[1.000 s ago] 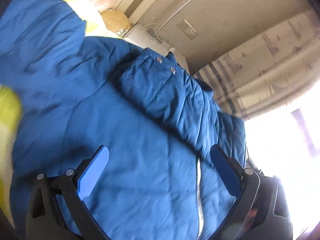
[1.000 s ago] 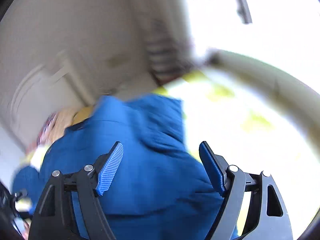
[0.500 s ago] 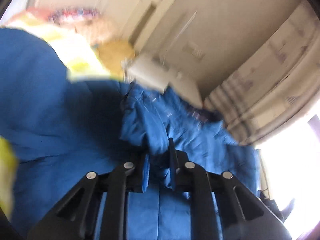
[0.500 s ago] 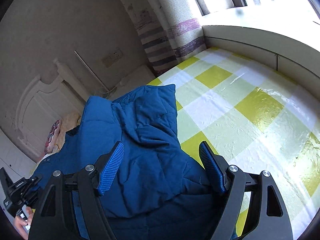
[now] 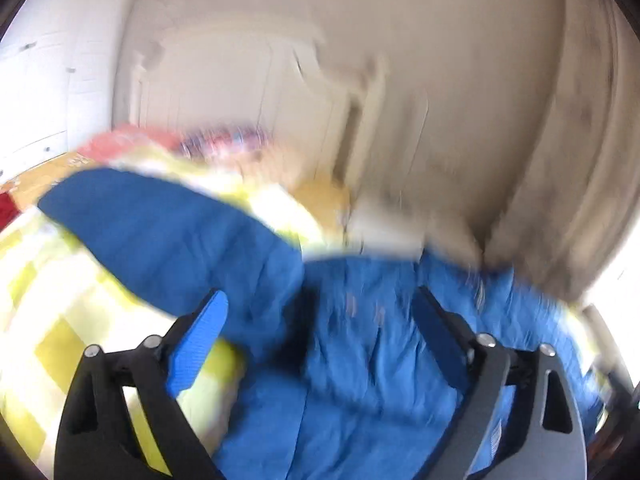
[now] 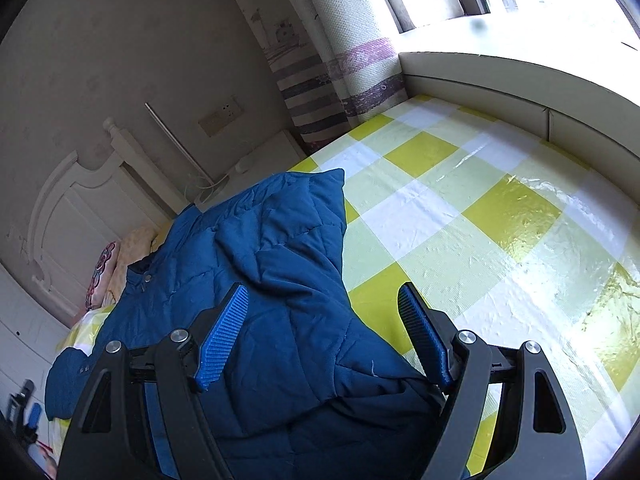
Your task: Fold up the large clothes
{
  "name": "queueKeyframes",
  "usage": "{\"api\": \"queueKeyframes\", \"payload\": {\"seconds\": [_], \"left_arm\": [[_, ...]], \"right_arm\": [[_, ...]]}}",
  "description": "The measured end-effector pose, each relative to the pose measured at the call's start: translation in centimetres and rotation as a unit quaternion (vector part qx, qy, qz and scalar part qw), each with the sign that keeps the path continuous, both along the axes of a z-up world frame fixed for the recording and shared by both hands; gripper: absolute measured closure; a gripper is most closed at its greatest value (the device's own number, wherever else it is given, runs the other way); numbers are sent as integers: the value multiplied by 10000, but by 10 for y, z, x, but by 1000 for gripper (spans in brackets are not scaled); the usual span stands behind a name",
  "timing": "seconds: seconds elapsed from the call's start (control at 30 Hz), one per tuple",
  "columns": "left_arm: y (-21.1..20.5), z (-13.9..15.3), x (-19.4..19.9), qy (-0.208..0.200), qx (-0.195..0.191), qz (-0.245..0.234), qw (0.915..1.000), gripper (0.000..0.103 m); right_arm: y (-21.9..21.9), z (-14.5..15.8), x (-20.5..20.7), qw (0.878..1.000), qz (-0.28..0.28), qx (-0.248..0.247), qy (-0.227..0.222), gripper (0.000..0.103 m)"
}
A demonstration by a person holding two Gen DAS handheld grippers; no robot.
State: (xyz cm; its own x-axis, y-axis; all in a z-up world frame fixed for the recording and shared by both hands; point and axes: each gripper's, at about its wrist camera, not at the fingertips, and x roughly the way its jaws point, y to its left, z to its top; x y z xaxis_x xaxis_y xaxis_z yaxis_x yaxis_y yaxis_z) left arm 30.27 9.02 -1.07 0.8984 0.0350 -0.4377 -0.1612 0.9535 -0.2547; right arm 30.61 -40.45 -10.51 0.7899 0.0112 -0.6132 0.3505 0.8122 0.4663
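While the blue jacket point(image 6: 248, 280) lies on the checked bed point(image 6: 460, 216) at lower centre, the left claw point(image 5: 320, 340), pinching its fabric half a second ago, has just spread; the right claw point(image 6: 324, 332) stays spread, empty.

both grippers' fingers point(image 5: 200, 340) spread wide.

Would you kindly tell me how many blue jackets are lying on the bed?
1. The blue jacket lies on the left part of the checked bed cover, towards the headboard. Anything folded beneath it would be hidden.
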Motion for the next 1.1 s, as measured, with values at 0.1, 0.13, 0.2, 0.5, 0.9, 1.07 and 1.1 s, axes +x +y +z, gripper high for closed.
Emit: {"api": "queueKeyframes", "payload": {"seconds": [0.1, 0.13, 0.2, 0.5, 0.9, 1.07, 1.1], "left_arm": [[-15, 12, 27, 374, 157, -672, 9969, 10], [-31, 6, 47, 728, 394, -976, 9918, 10], [-48, -14, 63, 1007, 604, -1198, 9858, 10], [-96, -107, 98, 1862, 1189, -1590, 9623, 2], [-93, -107, 98, 1897, 1076, -1630, 9622, 2], [-94, -108, 99, 1940, 1139, -1614, 9609, 2], [-95, -108, 98, 1944, 1160, -1610, 9606, 2]], "right_arm": [[5, 4, 0, 9999, 66, -154, -25, 27], [8, 6, -1, 9997, 87, -243, -48, 27], [14, 11, -2, 9989, 157, -435, -103, 27], [69, 34, 14, 9768, 897, -1930, 218, 39], [132, 11, 112, 9293, 2199, -2612, 1405, 49], [131, 42, 120, 9450, 1935, -2485, 884, 50], [134, 42, 126, 9443, 1955, -2498, 881, 50]]}}
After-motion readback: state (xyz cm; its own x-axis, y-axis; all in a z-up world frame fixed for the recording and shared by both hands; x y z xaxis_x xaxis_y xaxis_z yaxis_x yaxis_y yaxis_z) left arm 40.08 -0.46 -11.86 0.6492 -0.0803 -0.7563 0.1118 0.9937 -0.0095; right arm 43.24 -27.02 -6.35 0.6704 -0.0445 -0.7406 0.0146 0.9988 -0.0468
